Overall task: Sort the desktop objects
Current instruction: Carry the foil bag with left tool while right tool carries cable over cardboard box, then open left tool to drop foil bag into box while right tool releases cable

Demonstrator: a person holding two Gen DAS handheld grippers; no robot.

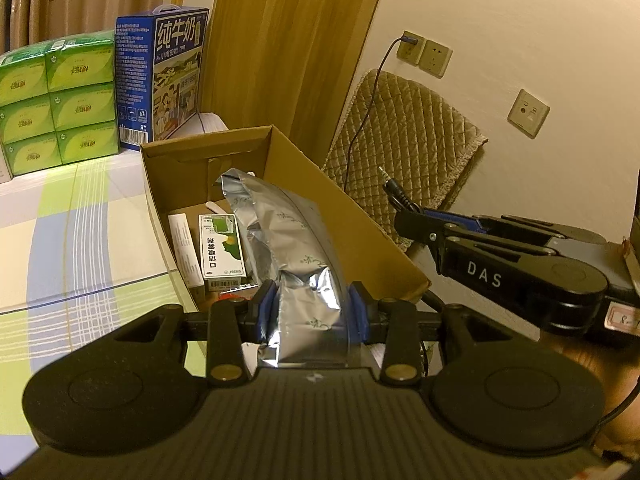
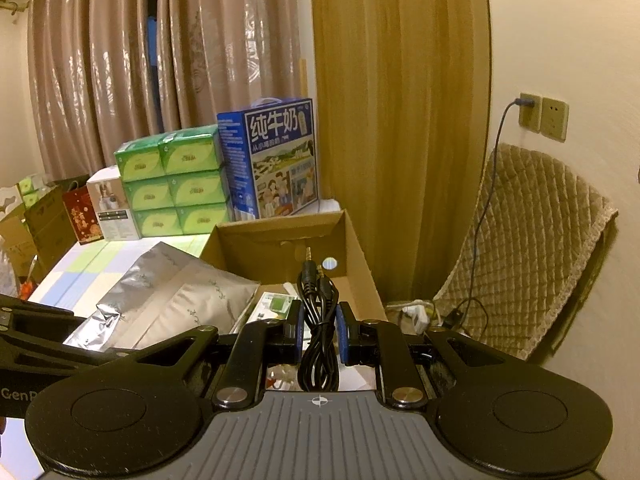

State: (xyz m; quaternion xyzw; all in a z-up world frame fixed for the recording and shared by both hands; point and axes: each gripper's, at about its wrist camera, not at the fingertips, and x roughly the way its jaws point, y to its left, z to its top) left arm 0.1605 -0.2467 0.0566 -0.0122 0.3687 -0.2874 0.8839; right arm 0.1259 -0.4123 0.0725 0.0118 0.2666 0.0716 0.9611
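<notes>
Silver foil pouch (image 1: pixel 296 248) is being gripped low down by the left gripper (image 1: pixel 312 312), its blue fingers (image 1: pixel 266 308) clenched on the pouch's bottom end, and the rest is leaning up and forward over the near edge of the cardboard box (image 1: pixel 360 216). Landmark is that box. The pouch is hanging partly above the box opening, not inside yet. Already lying on the box floor: a green-and-white medicine carton (image 1: pixel 222 246) and a white tube (image 1: pixel 186 246) beside it.

The right gripper (image 2: pixel 319 332) is grasping a bundled black audio cable (image 2: pixel 318 320), fingers (image 2: pixel 343 332) clamped on the coil's middle, plugs sticking up, positioned at the box's near edge too. In the left view it is hovering just right of the box's right wall.

Judgement: the step in hand is dropping both items into the box. To do it well, push the pouch further forward so its bulk is past the near wall before letting go, since it is floppy and top-heavy and could be tipping back out onto the worktop (image 1: pixel 80 220). Aim for the free floor right of the carton. The cable is loosely coiled, so lower it well inside before opening or the loops may be snagging on the rim. Release one at a time so the two grippers are not colliding over the narrow opening.
</notes>
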